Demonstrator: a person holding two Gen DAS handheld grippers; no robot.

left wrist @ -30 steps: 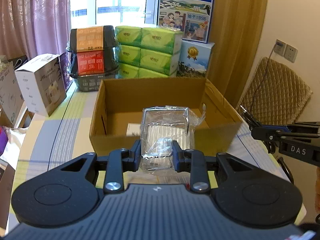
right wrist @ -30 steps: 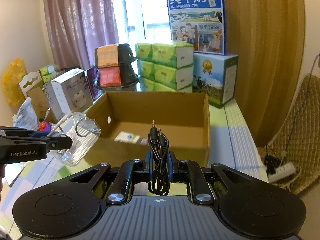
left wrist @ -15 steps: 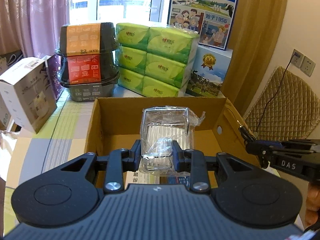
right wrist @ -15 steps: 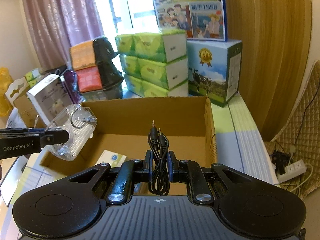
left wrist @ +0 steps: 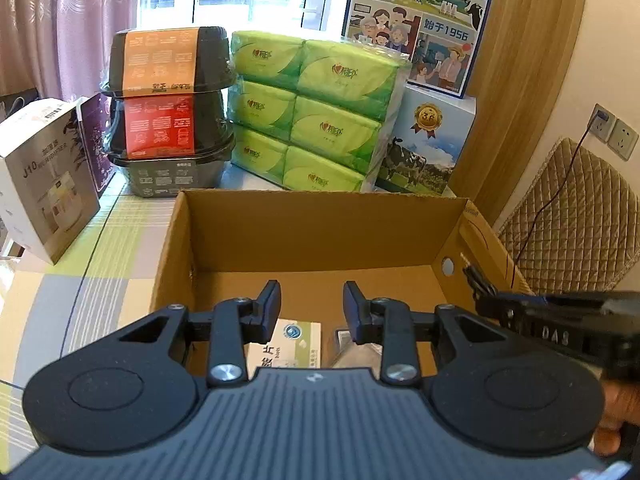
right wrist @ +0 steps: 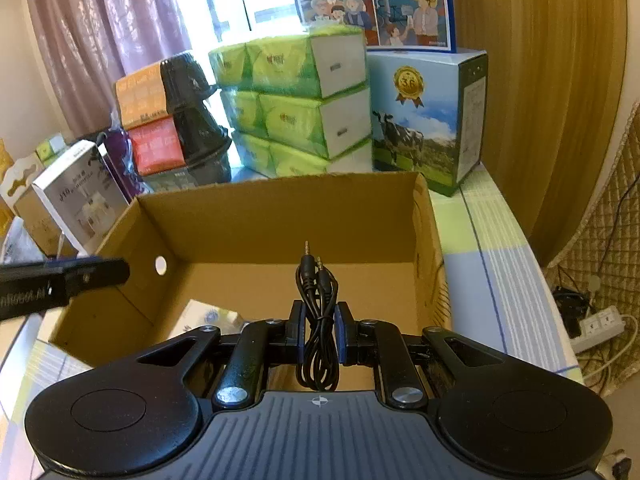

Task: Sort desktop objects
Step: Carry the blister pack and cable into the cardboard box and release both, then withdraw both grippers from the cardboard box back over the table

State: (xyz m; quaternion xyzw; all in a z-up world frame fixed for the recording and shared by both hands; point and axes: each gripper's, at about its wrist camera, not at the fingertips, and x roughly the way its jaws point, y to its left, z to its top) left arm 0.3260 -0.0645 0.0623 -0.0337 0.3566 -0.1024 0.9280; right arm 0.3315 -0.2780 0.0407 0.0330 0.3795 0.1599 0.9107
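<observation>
1. Left wrist view: the left tongs (left wrist: 311, 306) hang spread apart with nothing between them, above the near edge of an open brown cardboard box (left wrist: 320, 232) that stands on the pale green and grey checked tabletop (left wrist: 100, 248).
2. On the box floor, just below the tongs, lie a small white and green printed carton (left wrist: 286, 342) and, beside it on the right, a crinkled clear plastic packet (left wrist: 356, 350), mostly hidden by the tool body.
3. At the right edge the right tongs (left wrist: 486, 294) reach in over the box's right wall, with black plug tips poking past them; part of a hand (left wrist: 614, 420) shows below.
4. Behind the box stand stacked black food tubs with orange and red sleeves (left wrist: 168, 108), a wrapped block of green tissue packs (left wrist: 316, 116), a blue milk carton box with a cow picture (left wrist: 428, 148) and, to the left, a white and silver product box (left wrist: 44, 176).
5. Right wrist view: the right tongs (right wrist: 320, 330) are pinching a coiled black audio cable (right wrist: 318, 320) upright, its two metal jack plugs pointing up, held over the near part of the cardboard box (right wrist: 280, 216).
6. The white and green carton (right wrist: 208, 316) lies on the box floor at the left.
7. The left tongs (right wrist: 108, 272) jut in from the left edge at the box's left wall; from here I cannot tell their spread.
</observation>
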